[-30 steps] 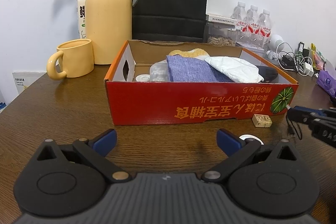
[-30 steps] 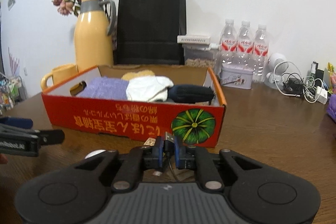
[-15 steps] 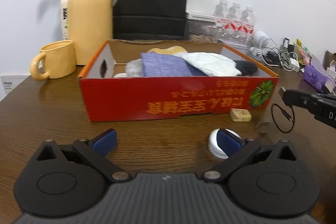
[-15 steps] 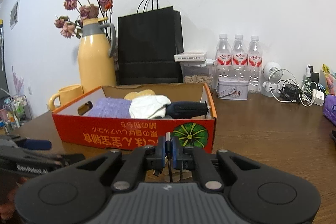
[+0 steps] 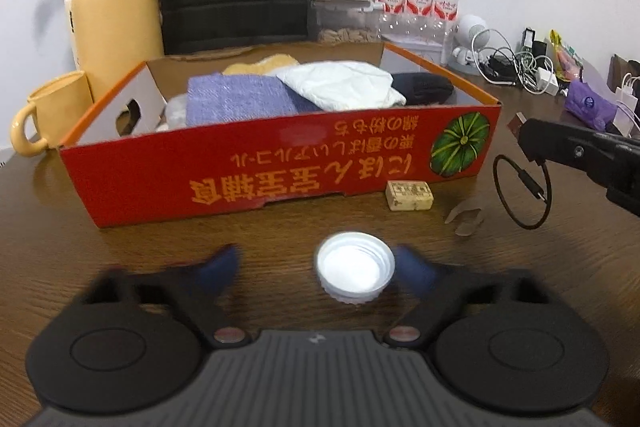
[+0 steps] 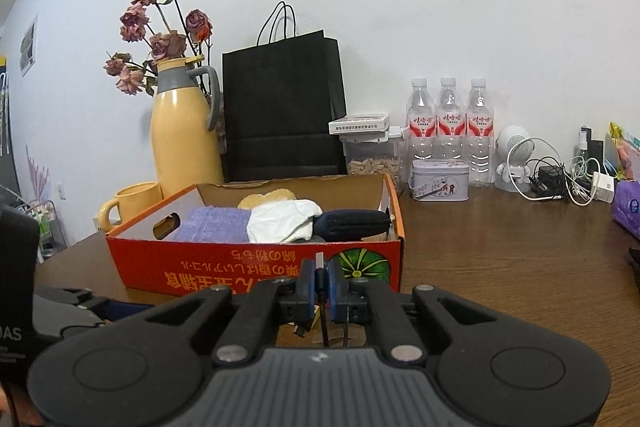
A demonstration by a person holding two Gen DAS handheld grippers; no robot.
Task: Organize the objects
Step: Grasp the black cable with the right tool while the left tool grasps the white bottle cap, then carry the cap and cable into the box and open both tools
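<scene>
Left gripper (image 5: 316, 269) shifted over white bottle cap (image 5: 355, 267) on table (image 5: 120, 259) before red box (image 5: 280, 155), jaws closing, not yet pinching. Right gripper (image 6: 318, 279) still clenched on black cable (image 5: 520, 195). Boxing next, probably.

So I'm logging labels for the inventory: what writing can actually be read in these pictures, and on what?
"DAS": white letters on the left gripper's body, cut off at the picture's edge.
Orange Japanese print on the red box: upside down, not reliably readable.
Bottle labels, the flat white box, the tin, the small tan block: too small or blurred.
</scene>
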